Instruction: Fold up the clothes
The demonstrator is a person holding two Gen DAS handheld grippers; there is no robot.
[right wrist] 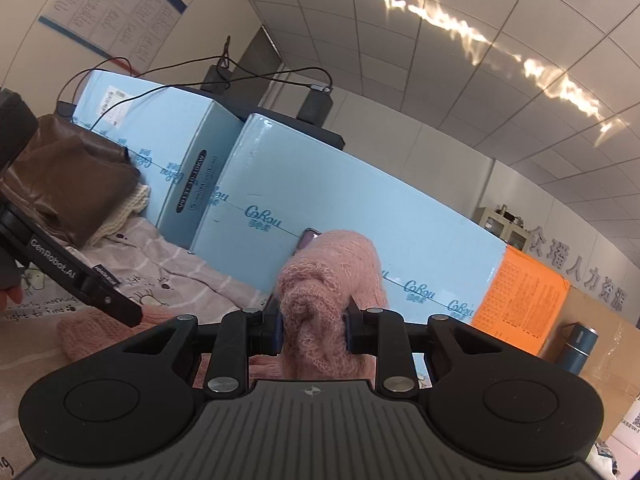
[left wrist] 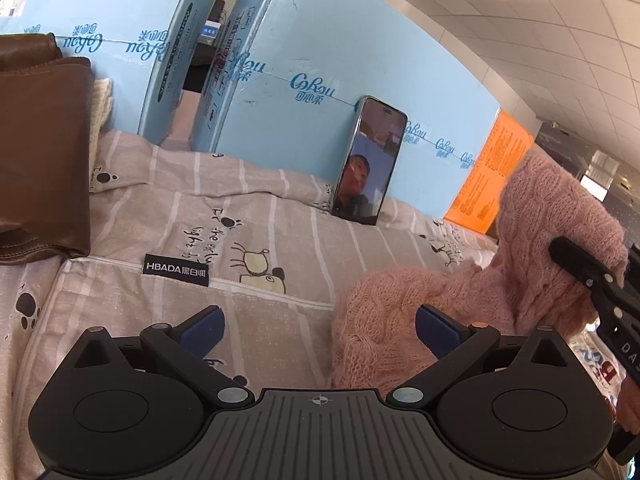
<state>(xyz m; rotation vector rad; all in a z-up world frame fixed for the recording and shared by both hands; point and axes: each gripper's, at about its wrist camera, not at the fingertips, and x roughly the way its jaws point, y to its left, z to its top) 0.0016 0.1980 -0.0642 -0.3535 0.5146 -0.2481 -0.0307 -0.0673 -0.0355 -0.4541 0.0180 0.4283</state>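
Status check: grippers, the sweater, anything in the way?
Left gripper open, empty, beside pink sweater. Right gripper shut on a lifted bunch of it. Phone propped against blue boxes behind; brown jacket far left.

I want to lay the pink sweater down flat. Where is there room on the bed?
Free: the striped bedsheet between the brown leather jacket and the phone, in front of the open left gripper. Crowded: the right side, where the right gripper holds the pink sweater.

Office (tiled ceiling) — wall notice board (right wrist: 116,12), filing cabinet (right wrist: 505,229), stacked cartons (left wrist: 304,60).
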